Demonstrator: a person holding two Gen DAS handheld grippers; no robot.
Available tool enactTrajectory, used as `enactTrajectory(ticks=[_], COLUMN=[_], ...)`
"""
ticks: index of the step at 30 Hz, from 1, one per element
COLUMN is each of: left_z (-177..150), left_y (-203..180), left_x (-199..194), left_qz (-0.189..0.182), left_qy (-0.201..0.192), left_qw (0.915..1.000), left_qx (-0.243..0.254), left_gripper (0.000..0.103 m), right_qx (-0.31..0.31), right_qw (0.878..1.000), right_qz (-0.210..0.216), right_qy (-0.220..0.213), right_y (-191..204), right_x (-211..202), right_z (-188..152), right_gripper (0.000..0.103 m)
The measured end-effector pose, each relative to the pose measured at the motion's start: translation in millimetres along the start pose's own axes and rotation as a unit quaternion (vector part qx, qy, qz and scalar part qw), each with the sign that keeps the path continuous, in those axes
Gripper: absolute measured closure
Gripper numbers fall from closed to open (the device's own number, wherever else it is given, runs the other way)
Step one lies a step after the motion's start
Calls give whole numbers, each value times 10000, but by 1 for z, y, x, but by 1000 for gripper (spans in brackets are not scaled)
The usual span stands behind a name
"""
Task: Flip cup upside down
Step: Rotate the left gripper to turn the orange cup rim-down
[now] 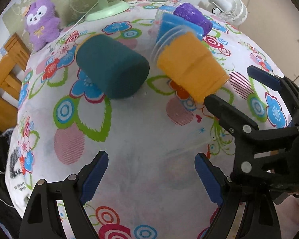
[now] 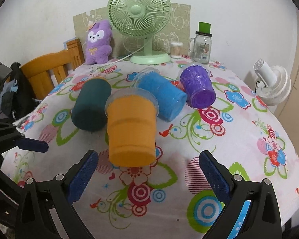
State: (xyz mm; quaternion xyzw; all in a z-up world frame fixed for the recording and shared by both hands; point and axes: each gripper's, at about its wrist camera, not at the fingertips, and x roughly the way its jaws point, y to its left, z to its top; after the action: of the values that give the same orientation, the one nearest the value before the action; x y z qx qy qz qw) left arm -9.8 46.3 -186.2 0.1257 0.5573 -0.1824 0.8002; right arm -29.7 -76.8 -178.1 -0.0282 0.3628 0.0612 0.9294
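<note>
Four cups lie on their sides on the flowered tablecloth: an orange cup point(image 2: 131, 127) point(image 1: 191, 67), a dark teal cup point(image 2: 91, 105) point(image 1: 112, 66), a blue cup point(image 2: 161, 97) point(image 1: 177, 26) and a purple cup point(image 2: 199, 85) point(image 1: 193, 18). My right gripper point(image 2: 147, 175) is open, its blue pads either side of the orange cup's base, a little short of it. It also shows in the left wrist view point(image 1: 237, 85), near that base. My left gripper point(image 1: 151, 177) is open and empty over bare cloth, nearer than the cups; one of its fingers point(image 2: 32, 145) shows at the left of the right wrist view.
A green desk fan point(image 2: 139, 16), a purple plush toy point(image 2: 98, 41), a glass jar mug point(image 2: 202, 47) and a cotton-swab box point(image 2: 176, 49) stand along the table's back. A white fan point(image 2: 273, 83) sits off the right edge. A wooden chair point(image 2: 51, 69) stands at the left.
</note>
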Motion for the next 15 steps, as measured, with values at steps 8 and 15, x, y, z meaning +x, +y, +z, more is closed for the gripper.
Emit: enactTrajectory(ticks=[8, 15], left_z=[-8, -9], left_y=[8, 12], left_x=[8, 10], left_qz=[113, 48], left_qy=[-33, -75], left_qw=[9999, 9999], left_qx=[-94, -138], left_gripper=[13, 13], right_qx=[-81, 18], right_qw=[9999, 9998], right_qz=[88, 176], right_qy=[-11, 82], right_y=[15, 18], right_x=[14, 21], right_z=[-3, -5], right_gripper=[11, 21])
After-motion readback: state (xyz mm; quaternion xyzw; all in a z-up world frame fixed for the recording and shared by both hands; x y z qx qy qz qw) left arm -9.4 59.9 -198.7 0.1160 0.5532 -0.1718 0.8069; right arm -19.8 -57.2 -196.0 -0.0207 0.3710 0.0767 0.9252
